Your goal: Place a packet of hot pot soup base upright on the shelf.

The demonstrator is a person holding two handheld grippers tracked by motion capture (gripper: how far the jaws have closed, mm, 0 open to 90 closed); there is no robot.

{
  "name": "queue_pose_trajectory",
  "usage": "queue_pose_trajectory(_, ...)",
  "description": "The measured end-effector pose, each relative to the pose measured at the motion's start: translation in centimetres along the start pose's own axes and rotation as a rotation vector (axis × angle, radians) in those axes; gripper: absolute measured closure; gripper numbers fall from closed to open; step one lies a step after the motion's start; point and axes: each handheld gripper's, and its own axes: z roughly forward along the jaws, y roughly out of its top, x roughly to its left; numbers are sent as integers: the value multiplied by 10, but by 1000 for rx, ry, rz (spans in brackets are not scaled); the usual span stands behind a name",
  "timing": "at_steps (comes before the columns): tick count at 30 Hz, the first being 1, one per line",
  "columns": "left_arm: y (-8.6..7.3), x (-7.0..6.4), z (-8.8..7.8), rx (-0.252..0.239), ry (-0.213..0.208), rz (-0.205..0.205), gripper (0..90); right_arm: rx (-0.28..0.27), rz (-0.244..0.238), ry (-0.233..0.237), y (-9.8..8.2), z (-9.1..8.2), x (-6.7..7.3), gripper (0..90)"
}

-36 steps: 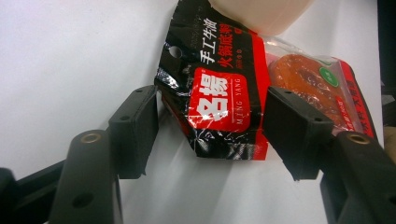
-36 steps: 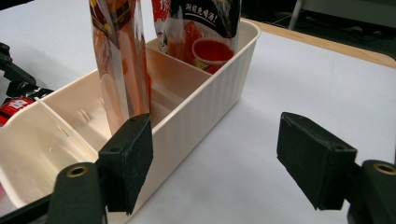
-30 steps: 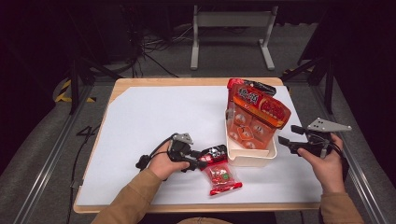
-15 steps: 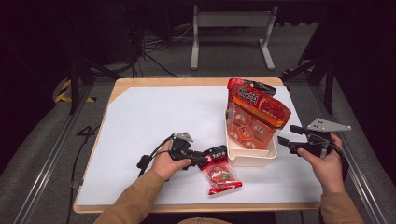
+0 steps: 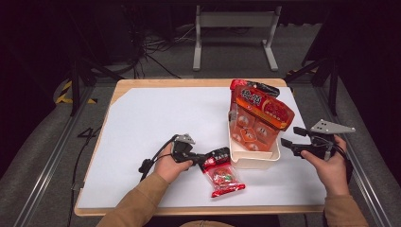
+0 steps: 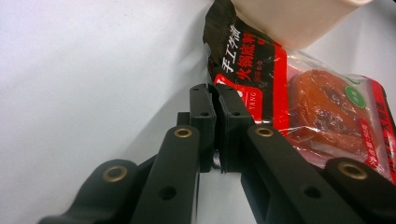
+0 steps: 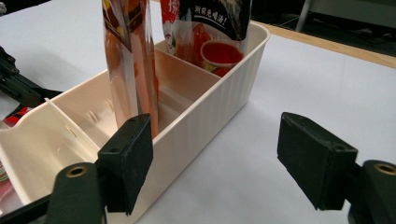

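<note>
Sauce packet pinched by left gripper beside bin.

sachet: glossy clear and red film
bin: smooth cream plastic, ribbed
table edge: pale wood
jaw pads: matt black

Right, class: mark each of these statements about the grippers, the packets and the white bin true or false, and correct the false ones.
1. The left gripper is shut on the sauce packet. True.
2. The right gripper is shut on the bin's wall. False: its jaws stand wide open beside the white bin.
3. The sauce packet lies on the table, outside the bin. True.
4. The bin holds no packets. False: red packets stand upright in it.
</note>
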Motion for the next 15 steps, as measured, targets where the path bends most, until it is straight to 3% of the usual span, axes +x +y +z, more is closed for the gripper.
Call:
queue_pose_trajectory(13,9,-9,-19,-11,-22,21,895,-4,8,-1,0,-2,-1,276)
queue_pose_trajectory(15,13,-13,-27,-6,-23,48,896,-5,9,-1,0,-2,-1,276)
